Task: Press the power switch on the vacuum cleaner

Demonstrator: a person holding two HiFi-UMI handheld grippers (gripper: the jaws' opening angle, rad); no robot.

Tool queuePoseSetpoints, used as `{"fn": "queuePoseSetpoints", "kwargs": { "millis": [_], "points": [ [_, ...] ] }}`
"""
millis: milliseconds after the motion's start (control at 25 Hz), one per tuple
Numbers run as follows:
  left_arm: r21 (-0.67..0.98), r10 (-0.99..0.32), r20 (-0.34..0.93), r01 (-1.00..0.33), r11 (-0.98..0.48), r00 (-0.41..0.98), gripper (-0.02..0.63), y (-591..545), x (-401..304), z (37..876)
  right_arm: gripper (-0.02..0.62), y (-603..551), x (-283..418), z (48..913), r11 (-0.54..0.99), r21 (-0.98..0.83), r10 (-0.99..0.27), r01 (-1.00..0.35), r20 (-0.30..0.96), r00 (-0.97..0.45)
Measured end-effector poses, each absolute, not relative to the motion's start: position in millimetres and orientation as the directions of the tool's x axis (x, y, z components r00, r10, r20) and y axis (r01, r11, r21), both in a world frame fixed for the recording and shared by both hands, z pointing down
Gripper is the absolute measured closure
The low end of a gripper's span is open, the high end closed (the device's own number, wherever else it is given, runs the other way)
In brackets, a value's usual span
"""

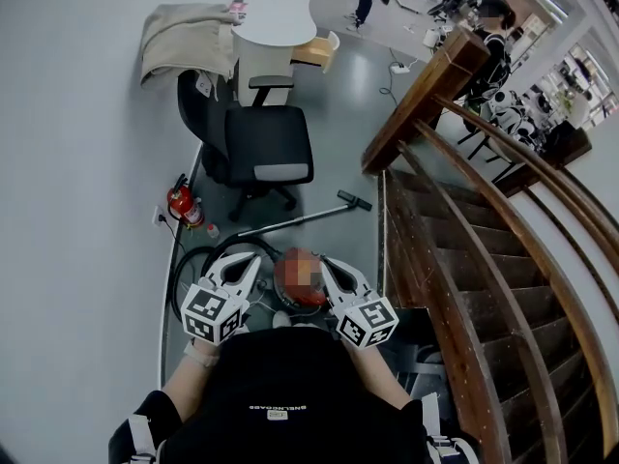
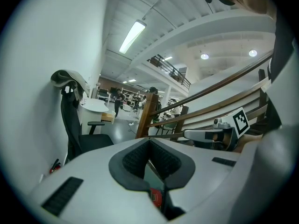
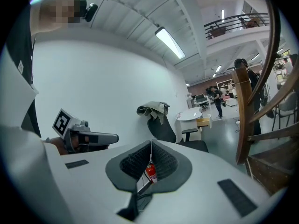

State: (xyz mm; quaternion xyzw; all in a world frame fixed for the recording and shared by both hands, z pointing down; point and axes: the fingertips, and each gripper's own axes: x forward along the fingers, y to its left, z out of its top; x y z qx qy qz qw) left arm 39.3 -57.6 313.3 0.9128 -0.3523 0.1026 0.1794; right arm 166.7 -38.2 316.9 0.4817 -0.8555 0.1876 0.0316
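The vacuum cleaner lies on the floor below me. Its red body [image 1: 290, 296] is partly under a mosaic patch, its black hose [image 1: 186, 264] loops to the left, and its metal wand [image 1: 295, 219] runs to a nozzle [image 1: 354, 200]. No switch can be made out. My left gripper [image 1: 244, 267] and right gripper [image 1: 331, 269] are held side by side above the body, pointing forward. In the left gripper view the left gripper [image 2: 149, 142] is shut on nothing, with a red shape [image 2: 156, 198] showing below the pads. The right gripper [image 3: 150, 144] is also shut and holds nothing.
A black office chair [image 1: 257, 147] stands ahead, with a coat [image 1: 184, 35] draped behind it and a white table [image 1: 276, 15] beyond. Red fire extinguishers [image 1: 183, 204] stand by the left wall. A wooden staircase [image 1: 464, 288] with a banister [image 1: 426, 95] rises on the right. People stand far back.
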Motion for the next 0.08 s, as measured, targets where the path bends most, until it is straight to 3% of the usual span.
{"fn": "queuePoseSetpoints", "kwargs": {
  "millis": [80],
  "points": [
    [0.254,-0.606,0.316,-0.681,-0.687,0.730,0.591,-56.4,38.0,312.9,0.568,-37.4,166.5,316.8,0.462,-0.302,-0.812,-0.834,0.233,-0.534]
  ]
}}
